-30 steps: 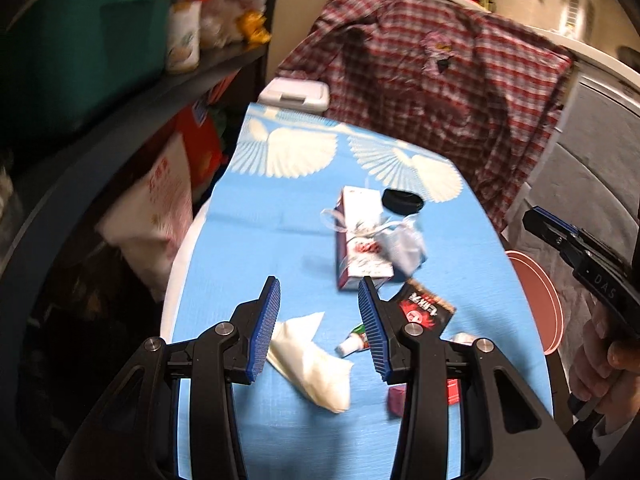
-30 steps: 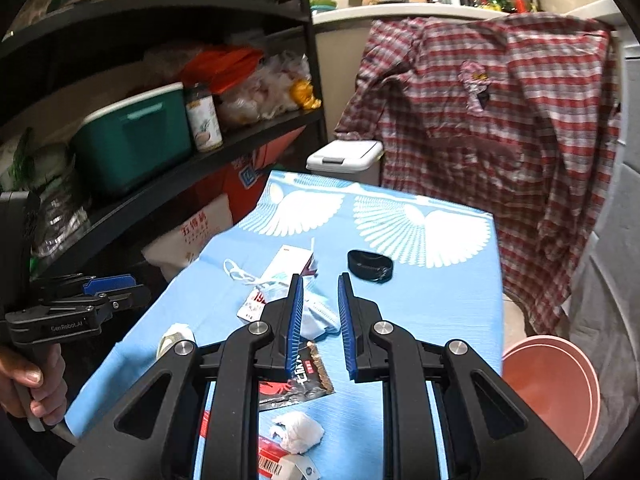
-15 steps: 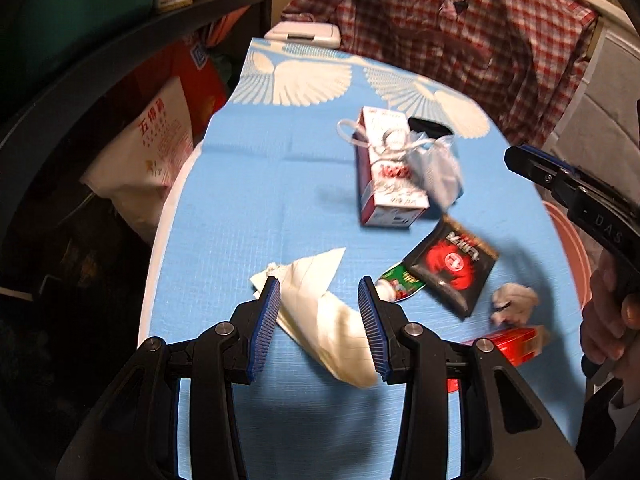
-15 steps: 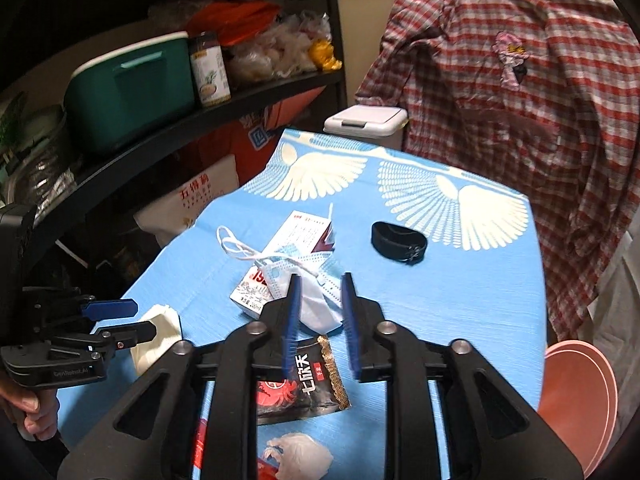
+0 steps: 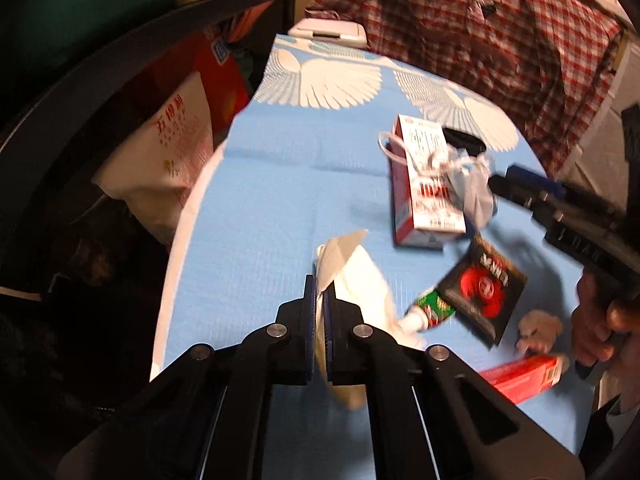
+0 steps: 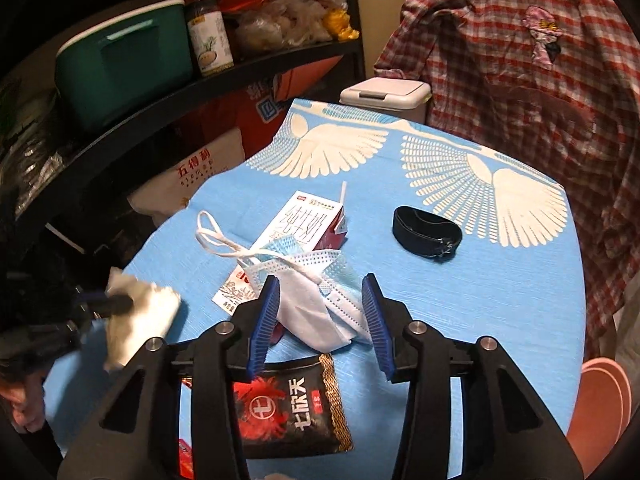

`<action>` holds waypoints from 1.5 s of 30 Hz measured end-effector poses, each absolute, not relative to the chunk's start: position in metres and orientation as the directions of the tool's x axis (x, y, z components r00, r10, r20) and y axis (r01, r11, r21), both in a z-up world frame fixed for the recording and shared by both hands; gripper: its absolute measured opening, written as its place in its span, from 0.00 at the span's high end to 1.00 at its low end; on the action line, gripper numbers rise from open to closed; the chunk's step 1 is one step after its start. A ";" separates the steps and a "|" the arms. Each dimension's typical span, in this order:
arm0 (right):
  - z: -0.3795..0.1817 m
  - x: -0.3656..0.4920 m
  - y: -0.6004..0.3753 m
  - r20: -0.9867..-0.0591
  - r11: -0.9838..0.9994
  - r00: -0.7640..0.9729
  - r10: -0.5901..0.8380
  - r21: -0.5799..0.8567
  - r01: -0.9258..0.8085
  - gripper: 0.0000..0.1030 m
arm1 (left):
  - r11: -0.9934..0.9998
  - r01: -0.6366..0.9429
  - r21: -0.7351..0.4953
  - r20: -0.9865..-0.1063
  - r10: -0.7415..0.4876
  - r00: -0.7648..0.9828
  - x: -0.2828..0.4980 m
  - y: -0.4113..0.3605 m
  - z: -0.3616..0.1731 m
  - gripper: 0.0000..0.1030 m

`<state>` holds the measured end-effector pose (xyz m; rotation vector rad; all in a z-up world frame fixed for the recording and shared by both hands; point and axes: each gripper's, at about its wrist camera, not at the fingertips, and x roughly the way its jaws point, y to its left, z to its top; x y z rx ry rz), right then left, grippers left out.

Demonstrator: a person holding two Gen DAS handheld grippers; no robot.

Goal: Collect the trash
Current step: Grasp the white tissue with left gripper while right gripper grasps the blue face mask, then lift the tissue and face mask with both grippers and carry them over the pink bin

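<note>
My left gripper [image 5: 319,286] is shut on a crumpled white paper napkin [image 5: 360,280] at the near left of the blue tablecloth [image 5: 272,200]; the napkin also shows in the right wrist view [image 6: 136,320]. My right gripper [image 6: 318,300] is open, its jaws on either side of a blue and white face mask [image 6: 316,300] that lies over a milk carton [image 6: 304,224]. A black and red snack packet [image 6: 292,404], a small green tube [image 5: 430,306], a white paper wad [image 5: 540,328] and a red box [image 5: 520,376] lie near.
A black band [image 6: 426,236] lies on the cloth further back. A white lidded bin [image 6: 384,92] stands behind the table, with a plaid shirt [image 6: 520,48] hanging to its right. A dark shelf [image 6: 160,92] with a green box runs along the left. A pink basin [image 6: 600,400] stands at right.
My left gripper has closed on the napkin. My right gripper has opened wide and moved forward and down around the face mask.
</note>
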<state>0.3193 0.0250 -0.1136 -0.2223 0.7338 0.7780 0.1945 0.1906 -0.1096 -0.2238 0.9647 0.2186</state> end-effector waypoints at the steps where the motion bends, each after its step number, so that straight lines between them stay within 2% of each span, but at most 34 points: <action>1: -0.116 0.321 0.026 -0.679 0.703 0.479 0.557 0.079 -0.706 0.56 | 0.955 -0.284 -0.091 -0.827 0.086 0.556 0.196 0.191 -0.108 0.97; 10: -0.128 0.329 0.032 -0.699 0.689 0.464 0.545 0.058 -0.722 0.57 | 0.955 -0.276 -0.108 -0.803 0.080 0.590 0.204 0.194 -0.099 0.97; 16: -0.131 0.324 0.032 -0.704 0.685 0.482 0.522 0.008 -0.729 0.86 | 0.956 -0.273 -0.110 -0.788 0.083 0.610 0.205 0.195 -0.092 0.96; 19: -0.128 0.321 0.028 -0.701 0.686 0.492 0.517 -0.004 -0.727 0.94 | 0.956 -0.271 -0.116 -0.777 0.083 0.624 0.205 0.194 -0.086 0.96; 38: -0.050 0.271 -0.016 -0.580 0.737 0.601 0.550 -0.002 -0.676 0.95 | 0.968 -0.231 -0.096 -0.690 0.103 0.716 0.187 0.176 -0.050 0.97; 45: -0.028 0.252 -0.035 -0.579 0.772 0.634 0.512 -0.013 -0.636 0.95 | 0.971 -0.219 -0.098 -0.658 0.102 0.746 0.180 0.169 -0.035 0.96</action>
